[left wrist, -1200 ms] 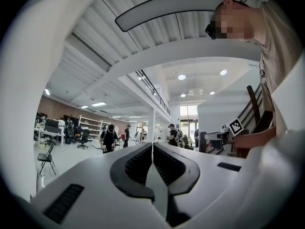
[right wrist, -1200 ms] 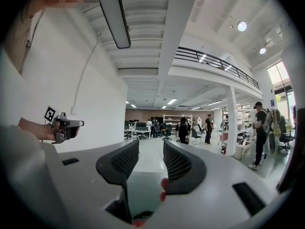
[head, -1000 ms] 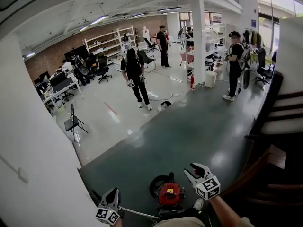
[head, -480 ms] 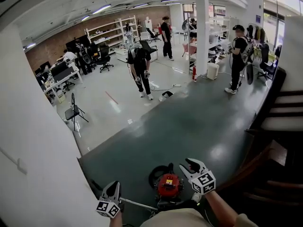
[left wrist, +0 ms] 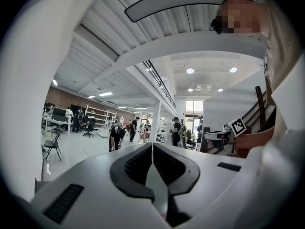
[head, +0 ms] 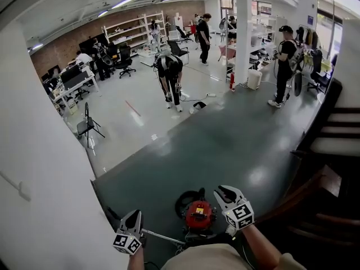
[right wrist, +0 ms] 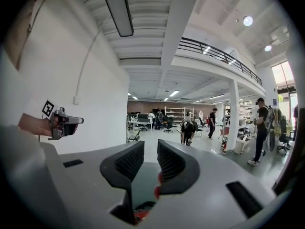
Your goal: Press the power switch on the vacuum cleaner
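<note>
Workshop floor point(head: 225, 145), white wall point(head: 39, 151) left, staircase point(head: 337, 145) right.
Our left tongs point(head: 133, 215) are closed, empty; our right tongs point(head: 221, 193), closing on nothing, hover beside the red vacuum cleaner point(head: 199, 214).

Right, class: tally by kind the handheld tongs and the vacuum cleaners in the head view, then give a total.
Tongs: 2 (left tongs shut; right tongs closing, nothing between them)
Red vacuum cleaner: 1
Total: 3
</note>
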